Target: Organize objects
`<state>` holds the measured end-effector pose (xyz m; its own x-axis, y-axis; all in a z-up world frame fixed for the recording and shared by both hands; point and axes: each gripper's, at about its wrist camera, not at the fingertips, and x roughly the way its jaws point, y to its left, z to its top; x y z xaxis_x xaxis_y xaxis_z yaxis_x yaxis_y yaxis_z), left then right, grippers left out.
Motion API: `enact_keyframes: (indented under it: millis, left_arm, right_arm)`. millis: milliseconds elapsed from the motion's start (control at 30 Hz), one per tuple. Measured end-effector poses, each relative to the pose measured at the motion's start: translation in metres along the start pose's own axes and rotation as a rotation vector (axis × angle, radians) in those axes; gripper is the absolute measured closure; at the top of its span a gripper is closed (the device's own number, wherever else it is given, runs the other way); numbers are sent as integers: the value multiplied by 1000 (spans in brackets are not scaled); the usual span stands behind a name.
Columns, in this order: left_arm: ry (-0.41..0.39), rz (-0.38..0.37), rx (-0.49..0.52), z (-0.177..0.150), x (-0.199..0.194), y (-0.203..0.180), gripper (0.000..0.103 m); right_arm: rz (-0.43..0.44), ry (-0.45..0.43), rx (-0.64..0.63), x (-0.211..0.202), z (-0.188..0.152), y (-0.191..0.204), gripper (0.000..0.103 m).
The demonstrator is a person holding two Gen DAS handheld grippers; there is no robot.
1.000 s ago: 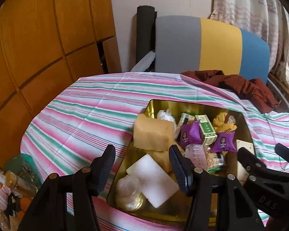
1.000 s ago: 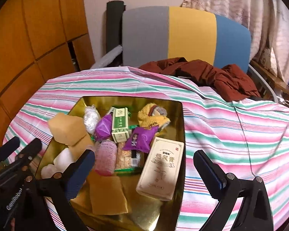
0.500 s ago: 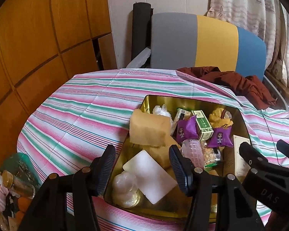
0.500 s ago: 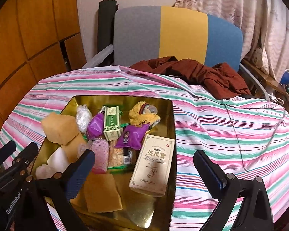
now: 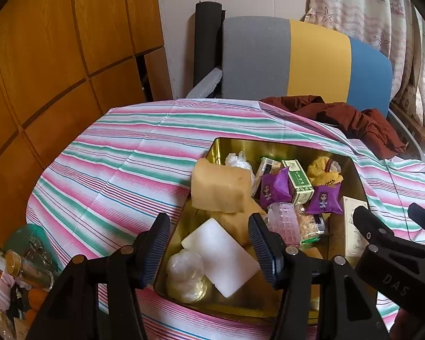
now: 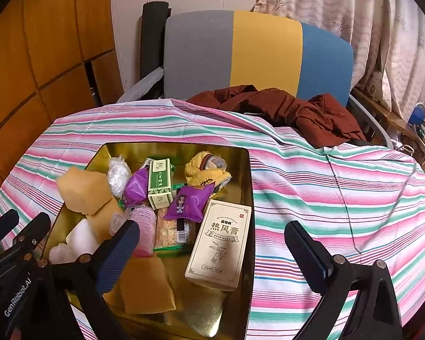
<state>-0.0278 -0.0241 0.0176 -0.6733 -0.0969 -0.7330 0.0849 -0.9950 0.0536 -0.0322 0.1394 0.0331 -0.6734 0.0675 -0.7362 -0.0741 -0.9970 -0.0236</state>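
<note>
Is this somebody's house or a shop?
Probably a room in somebody's house. A striped tablecloth covers the table, a gold tin of snacks and odds and ends sits on it, and behind stand a chair and patterned curtains.

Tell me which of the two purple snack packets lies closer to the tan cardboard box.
The purple snack packet beside the tan cardboard box, almost touching its top corner; the other purple packet lies left of the green-and-white carton.

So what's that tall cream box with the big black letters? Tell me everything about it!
The cream box looks like thin cardboard, long and flat, with bold black Chinese characters, a small red mark near the top and a line drawing of a plant. It is closed and lies face up, slightly tilted, along the right side of the gold tin. Its top corner touches a purple snack packet. Neither tool is touching it.
</note>
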Motion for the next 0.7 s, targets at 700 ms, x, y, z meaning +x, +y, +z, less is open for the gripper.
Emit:
enact_keyframes:
  millis: [700]
  left_arm:
    - [-17, -18, 15, -1, -5, -9, 46]
  right_arm:
    - [7, 12, 4, 2, 0, -1, 0]
